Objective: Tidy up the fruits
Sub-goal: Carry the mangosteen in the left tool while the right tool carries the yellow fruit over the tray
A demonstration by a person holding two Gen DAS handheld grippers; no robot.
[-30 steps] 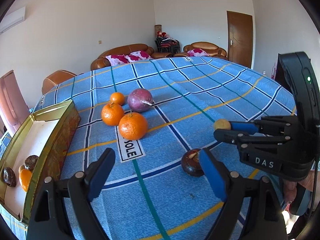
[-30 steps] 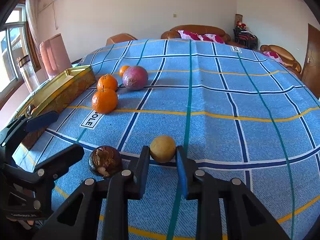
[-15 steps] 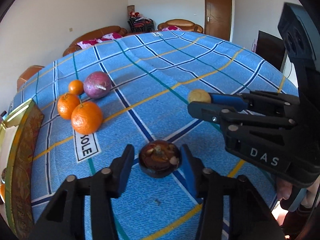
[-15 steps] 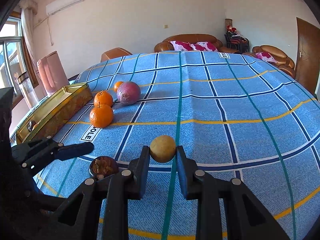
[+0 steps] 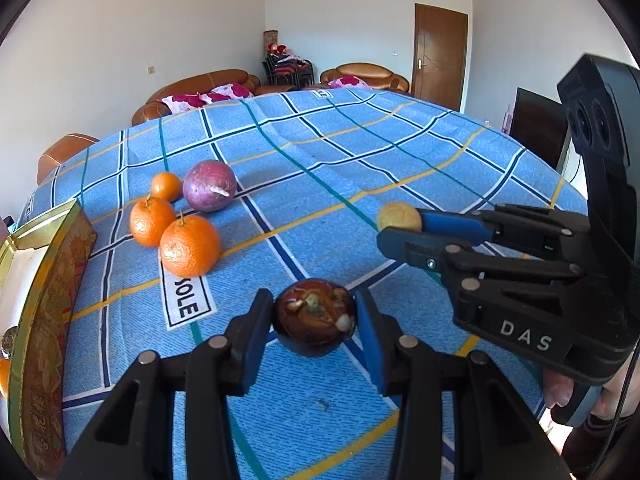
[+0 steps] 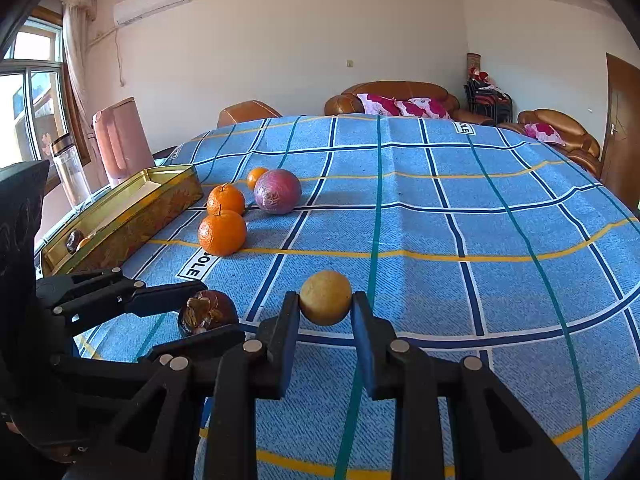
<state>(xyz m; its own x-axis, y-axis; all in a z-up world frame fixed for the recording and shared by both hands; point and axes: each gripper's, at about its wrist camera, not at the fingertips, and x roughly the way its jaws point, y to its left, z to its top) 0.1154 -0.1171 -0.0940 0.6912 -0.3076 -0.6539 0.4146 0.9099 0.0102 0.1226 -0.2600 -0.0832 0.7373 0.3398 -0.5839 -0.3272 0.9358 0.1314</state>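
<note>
My left gripper (image 5: 315, 312) is shut on a dark brown round fruit (image 5: 314, 322), raised slightly above the blue checked cloth; the same fruit (image 6: 208, 312) shows between its fingers in the right wrist view. My right gripper (image 6: 325, 304) is shut on a small yellow round fruit (image 6: 325, 297), seen from the side as the yellow fruit (image 5: 398, 218) in the left wrist view. Three oranges (image 5: 190, 245) and a purple round fruit (image 5: 209, 185) lie together on the cloth further back. A gold tin (image 6: 132, 210) at the left holds a few small fruits.
The table's left edge runs just past the gold tin (image 5: 44, 280). A pink chair (image 6: 120, 140) and a clear bottle (image 6: 72, 172) stand beyond that edge. Brown sofas (image 6: 392, 98) line the far wall. A hand (image 5: 560, 392) grips the right gripper's handle.
The left gripper swung right onto the dark brown fruit and closed on it, then lifted it a little. The right gripper kept its grip on the yellow fruit and tilted up slightly.
</note>
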